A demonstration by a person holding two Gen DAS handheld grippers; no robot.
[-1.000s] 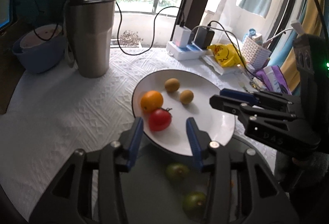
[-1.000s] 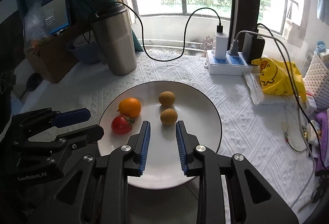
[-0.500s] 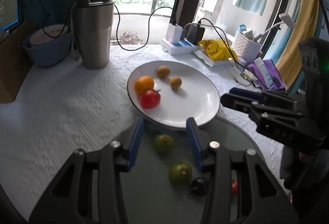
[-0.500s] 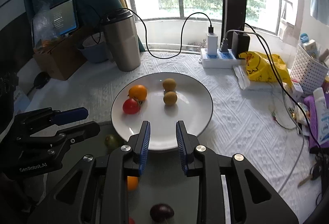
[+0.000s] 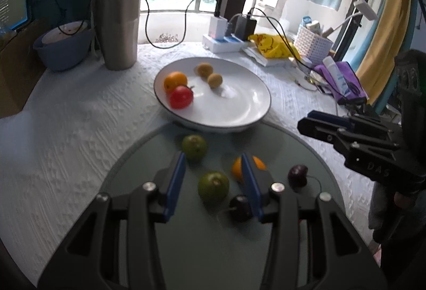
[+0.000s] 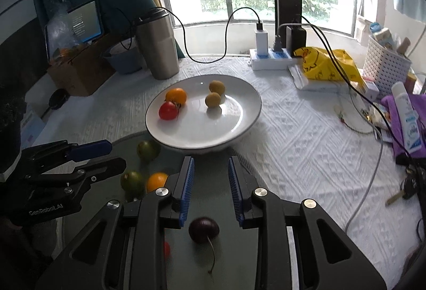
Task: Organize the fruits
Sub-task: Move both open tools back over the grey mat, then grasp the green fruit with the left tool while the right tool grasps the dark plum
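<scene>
A white plate [image 5: 239, 114] [image 6: 239, 127] holds an orange [image 5: 174, 80], a red tomato [image 5: 181, 97] and two small brown fruits [image 5: 214, 80]. In front of it a dark round glass tray [image 5: 213, 236] carries two green fruits [image 5: 213, 185], a small orange [image 5: 237, 167] and dark cherries [image 5: 297, 175]. My left gripper [image 5: 211, 183] is open above the tray, with one green fruit between its fingers. My right gripper [image 6: 211, 188] is open and empty above the tray; a dark cherry [image 6: 203, 230] lies below it.
A steel tumbler [image 5: 117, 29] and a blue bowl [image 5: 62, 47] stand at the back left. A power strip [image 5: 223, 41] with cables, a yellow bag [image 5: 269, 49], a white basket [image 5: 312, 45] and a purple cloth [image 5: 338, 79] crowd the right side.
Both grippers have pulled back from the plate toward the near edge, so the glass tray and its fruits have come into view beneath them. Both stay open.
</scene>
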